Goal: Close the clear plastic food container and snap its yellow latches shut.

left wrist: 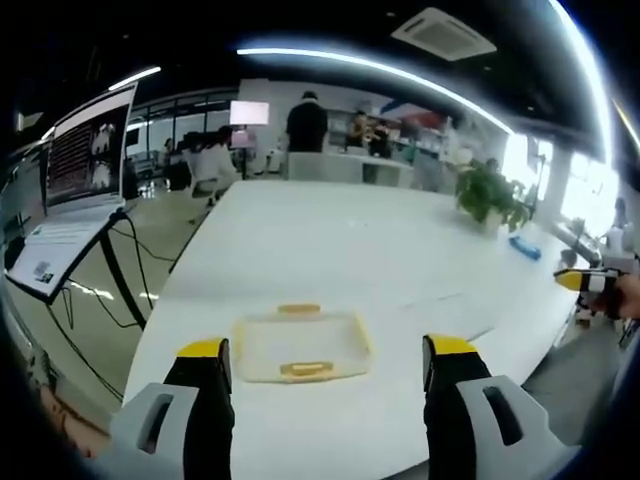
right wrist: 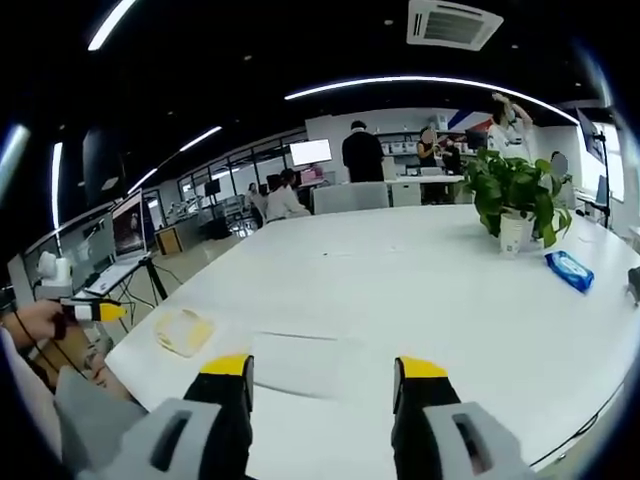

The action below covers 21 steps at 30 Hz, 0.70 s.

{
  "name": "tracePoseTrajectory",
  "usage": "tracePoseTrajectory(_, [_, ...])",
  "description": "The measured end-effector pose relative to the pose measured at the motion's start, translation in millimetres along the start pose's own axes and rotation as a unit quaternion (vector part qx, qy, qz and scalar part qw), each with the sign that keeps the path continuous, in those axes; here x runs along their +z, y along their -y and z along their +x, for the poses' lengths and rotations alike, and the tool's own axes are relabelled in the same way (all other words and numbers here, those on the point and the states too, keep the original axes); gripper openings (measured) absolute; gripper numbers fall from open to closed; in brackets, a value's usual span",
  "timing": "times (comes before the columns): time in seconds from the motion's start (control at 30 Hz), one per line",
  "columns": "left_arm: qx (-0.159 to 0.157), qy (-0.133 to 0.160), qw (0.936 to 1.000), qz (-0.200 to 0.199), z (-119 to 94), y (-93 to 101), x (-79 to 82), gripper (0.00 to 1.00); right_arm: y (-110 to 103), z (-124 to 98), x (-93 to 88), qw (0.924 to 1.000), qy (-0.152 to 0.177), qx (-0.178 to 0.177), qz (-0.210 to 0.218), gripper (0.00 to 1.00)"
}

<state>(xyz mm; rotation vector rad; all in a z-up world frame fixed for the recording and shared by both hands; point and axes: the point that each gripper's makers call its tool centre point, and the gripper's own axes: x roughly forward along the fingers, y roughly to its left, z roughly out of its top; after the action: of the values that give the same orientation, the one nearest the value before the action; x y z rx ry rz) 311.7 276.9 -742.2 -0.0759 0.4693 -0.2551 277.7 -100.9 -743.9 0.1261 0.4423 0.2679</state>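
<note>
The clear plastic food container (left wrist: 300, 345) lies flat on the white table (left wrist: 330, 240), with one yellow latch (left wrist: 298, 309) on its far side and another on its near side. My left gripper (left wrist: 328, 348) hovers over the table's near edge, open, its jaws spread wider than the container and touching nothing. From the other side, the container (right wrist: 183, 330) appears small at the table's left end. My right gripper (right wrist: 324, 367) is open and empty, well away from it. A hand holds each gripper: the right gripper (left wrist: 590, 283) and the left gripper (right wrist: 95, 312).
A potted plant (right wrist: 515, 190) and a blue pack (right wrist: 570, 270) sit toward the table's far right. A faint flat translucent rectangle (right wrist: 300, 362) lies on the table before my right jaws. A screen on a stand (left wrist: 85, 150) is beside the table. People stand at the back.
</note>
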Motion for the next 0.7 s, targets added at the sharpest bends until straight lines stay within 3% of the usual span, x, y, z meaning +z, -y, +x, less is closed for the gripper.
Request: tracePoseTrajectory(0.7, [-0.003, -0.013, 0.9999, -0.003, 7, -6.1, -8.2, 0.77, -12, 8, -6.3, 0.9998, -0.014, 0.01, 0.007, 0.54])
